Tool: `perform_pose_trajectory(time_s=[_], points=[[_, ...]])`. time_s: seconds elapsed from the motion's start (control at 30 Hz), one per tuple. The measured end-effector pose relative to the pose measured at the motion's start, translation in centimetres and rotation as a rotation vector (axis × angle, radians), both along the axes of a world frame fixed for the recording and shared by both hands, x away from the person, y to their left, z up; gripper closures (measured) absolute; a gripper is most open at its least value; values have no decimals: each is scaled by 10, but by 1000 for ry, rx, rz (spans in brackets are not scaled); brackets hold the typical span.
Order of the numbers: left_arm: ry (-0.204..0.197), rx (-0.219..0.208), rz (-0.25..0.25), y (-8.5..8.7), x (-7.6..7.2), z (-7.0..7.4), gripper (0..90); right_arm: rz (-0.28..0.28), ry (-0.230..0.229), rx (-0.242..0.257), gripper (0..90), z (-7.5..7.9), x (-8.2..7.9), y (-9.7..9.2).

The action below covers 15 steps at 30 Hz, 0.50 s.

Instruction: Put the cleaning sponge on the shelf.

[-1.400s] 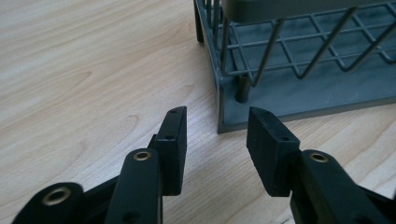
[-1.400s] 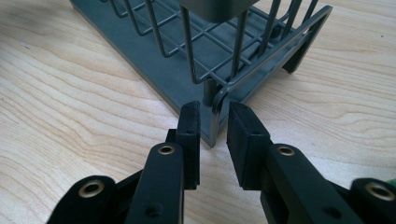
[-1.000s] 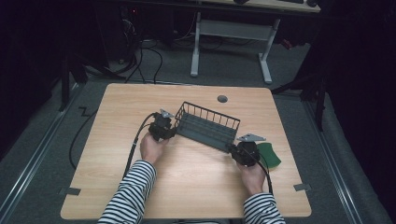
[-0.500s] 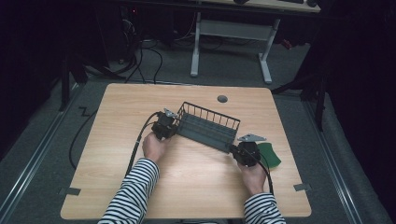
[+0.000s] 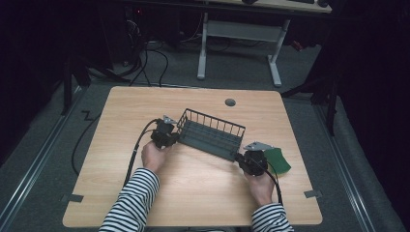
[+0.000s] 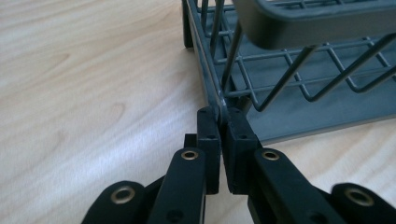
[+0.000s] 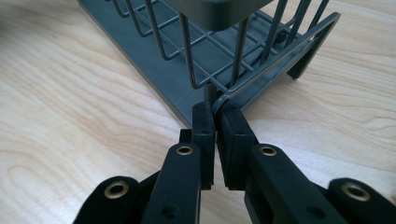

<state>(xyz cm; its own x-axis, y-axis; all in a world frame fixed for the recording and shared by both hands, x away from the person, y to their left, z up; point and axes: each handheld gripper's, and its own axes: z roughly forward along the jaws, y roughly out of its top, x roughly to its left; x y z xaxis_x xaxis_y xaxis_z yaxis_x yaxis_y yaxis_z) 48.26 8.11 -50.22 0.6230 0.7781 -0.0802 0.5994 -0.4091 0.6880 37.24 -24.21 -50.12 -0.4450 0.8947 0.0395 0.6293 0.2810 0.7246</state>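
Since a second ago the left gripper's (image 5: 170, 137) jaws have been closing, and they now pinch the bottom corner wire of the wire basket (image 5: 211, 135); the hands and the basket itself lie much as they did then. In the left gripper view the two pads (image 6: 208, 135) stand together with the thin grey wire clamped between their tips, the basket floor stretching away just beyond them. The right gripper (image 5: 247, 159) is clamped likewise: in its own view the pads (image 7: 204, 122) meet on the curved wire at the opposite end corner, the basket's side bars rising straight ahead of the fingertips.

Holding one low corner at each end looks like a grip chosen to lift or shift the basket level, without letting it swing or tip. The basket rests on the wooden table (image 5: 145, 106) between the two grippers, slanted across it, and appears empty. Just beyond the right gripper's outer side lies a green cloth-like item (image 5: 277, 160), partly hidden by the gripper. Farther off, past the basket, a round grommet (image 5: 230, 102) sits near the table's far edge.

No brand, label or writing can be read anywhere.
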Motion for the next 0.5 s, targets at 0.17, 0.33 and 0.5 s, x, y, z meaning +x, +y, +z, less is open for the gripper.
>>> perform_pose_trajectory(time_s=[0.17, 0.33, 0.5], points=[[-1, -2, -12, 9, -12, 0, 866, 32, 3, -8, 863, 1, -8, 5], [3, -2, -7, 17, -25, 1, 866, 63, 2, -11, 863, 1, -19, 11], [4, -23, 4, 26, -40, -1, 864, 97, -6, -2, 862, -1, -29, 14]])
